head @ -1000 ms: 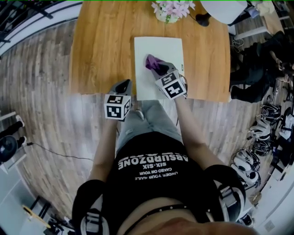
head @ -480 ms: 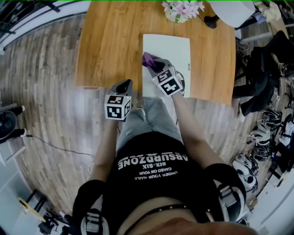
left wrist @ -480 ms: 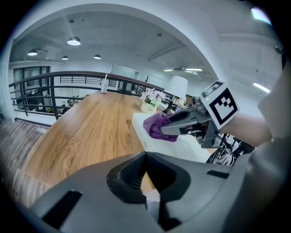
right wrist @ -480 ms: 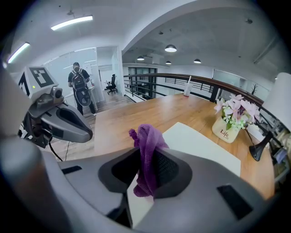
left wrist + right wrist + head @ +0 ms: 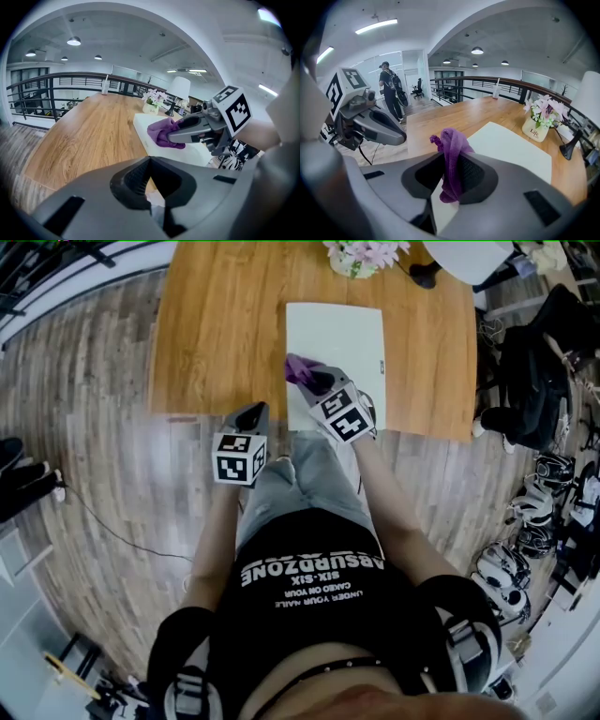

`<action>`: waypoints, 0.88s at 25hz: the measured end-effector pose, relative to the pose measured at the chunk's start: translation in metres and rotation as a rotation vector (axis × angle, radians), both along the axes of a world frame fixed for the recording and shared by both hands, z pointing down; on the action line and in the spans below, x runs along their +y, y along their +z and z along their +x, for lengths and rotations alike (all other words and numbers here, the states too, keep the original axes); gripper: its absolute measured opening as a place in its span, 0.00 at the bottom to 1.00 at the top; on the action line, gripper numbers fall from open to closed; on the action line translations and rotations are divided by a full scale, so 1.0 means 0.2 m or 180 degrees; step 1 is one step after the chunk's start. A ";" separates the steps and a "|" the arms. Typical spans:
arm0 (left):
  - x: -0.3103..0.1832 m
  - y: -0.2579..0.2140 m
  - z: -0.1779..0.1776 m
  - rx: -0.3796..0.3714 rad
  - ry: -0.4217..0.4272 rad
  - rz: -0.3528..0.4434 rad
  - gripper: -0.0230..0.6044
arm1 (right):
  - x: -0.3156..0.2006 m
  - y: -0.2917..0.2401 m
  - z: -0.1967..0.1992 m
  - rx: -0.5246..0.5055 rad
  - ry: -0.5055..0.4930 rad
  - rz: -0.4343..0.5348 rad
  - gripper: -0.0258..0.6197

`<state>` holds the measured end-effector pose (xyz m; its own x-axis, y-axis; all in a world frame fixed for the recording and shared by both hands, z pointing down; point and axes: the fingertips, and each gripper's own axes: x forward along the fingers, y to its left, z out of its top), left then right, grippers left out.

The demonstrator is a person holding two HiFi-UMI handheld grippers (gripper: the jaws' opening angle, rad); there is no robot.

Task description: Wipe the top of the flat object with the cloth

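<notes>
A white flat board (image 5: 352, 343) lies on the wooden table (image 5: 216, 324), reaching to its near edge. My right gripper (image 5: 315, 382) is shut on a purple cloth (image 5: 298, 368) and holds it on the board's near-left part. In the right gripper view the cloth (image 5: 450, 154) hangs bunched between the jaws above the board (image 5: 511, 145). My left gripper (image 5: 251, 414) hovers at the table's near edge, left of the board, shut with nothing in it. From the left gripper view, the cloth (image 5: 161, 131) rests on the board (image 5: 140, 125) under the right gripper (image 5: 171, 137).
A pot of pink flowers (image 5: 361, 257) and a white lamp (image 5: 459, 259) stand behind the board at the table's far edge. A cup (image 5: 105, 86) sits at the far end. Bags and helmets (image 5: 534, 512) lie on the floor to the right. A person (image 5: 389, 89) stands beyond the table.
The right gripper has dragged the purple cloth from the middle of the board toward its left edge and a little nearer. The left gripper has stayed where it was.
</notes>
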<state>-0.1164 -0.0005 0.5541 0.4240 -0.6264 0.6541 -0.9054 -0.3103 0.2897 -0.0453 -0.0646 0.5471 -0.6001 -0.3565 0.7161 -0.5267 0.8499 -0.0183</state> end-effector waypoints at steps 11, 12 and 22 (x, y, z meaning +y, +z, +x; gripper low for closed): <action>0.08 0.03 0.08 0.0022 0.0172 -0.0037 0.05 | 0.19 0.00 0.04 -0.0100 0.0004 -0.0087 0.18; 0.09 0.03 0.08 0.0026 0.0184 -0.0045 0.05 | 0.20 0.00 0.04 -0.0115 0.0010 -0.0097 0.18; 0.13 0.07 0.12 0.0029 0.0312 -0.0096 0.05 | 0.26 0.00 0.06 -0.0176 0.0046 -0.0106 0.18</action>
<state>-0.0923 0.0255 0.5674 0.4882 -0.5616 0.6680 -0.8684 -0.3884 0.3082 -0.0343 -0.0124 0.5476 -0.6341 -0.3418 0.6936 -0.5362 0.8407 -0.0759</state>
